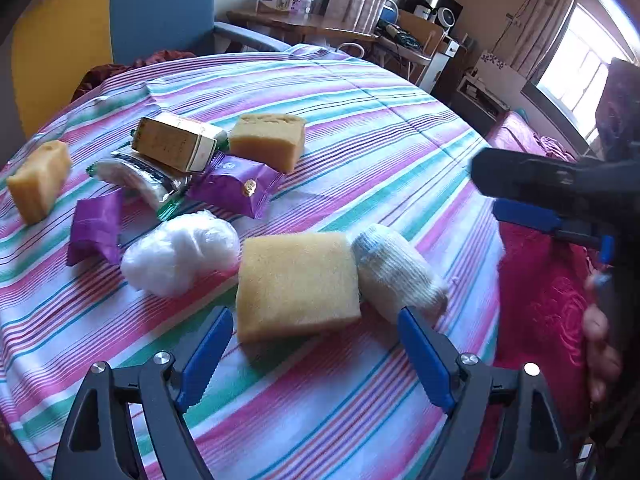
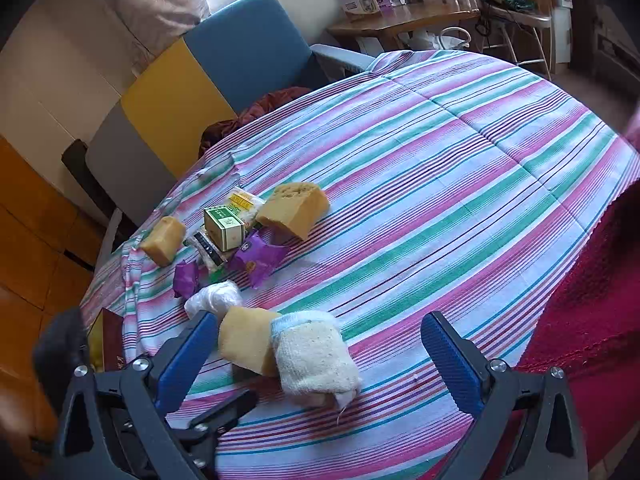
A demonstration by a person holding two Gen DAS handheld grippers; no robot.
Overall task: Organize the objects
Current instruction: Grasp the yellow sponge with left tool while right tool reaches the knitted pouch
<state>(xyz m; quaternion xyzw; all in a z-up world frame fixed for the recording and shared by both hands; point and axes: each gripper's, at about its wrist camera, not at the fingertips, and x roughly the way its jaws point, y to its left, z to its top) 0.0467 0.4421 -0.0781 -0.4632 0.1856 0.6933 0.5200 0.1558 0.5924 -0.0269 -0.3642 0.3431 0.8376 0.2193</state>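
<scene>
On the striped tablecloth lie a flat yellow sponge, a white knitted roll touching its right side, and a white plastic-wrapped ball to its left. Farther back are two purple packets, a small carton, a clear packet and two more sponges. My left gripper is open and empty just in front of the flat sponge. My right gripper is open and empty over the knitted roll and the sponge; it also shows in the left wrist view.
A blue and yellow armchair stands behind the table. A wooden side table with boxes is at the back. A red embroidered cloth lies to the right of the striped cloth. A dark red book lies at the left table edge.
</scene>
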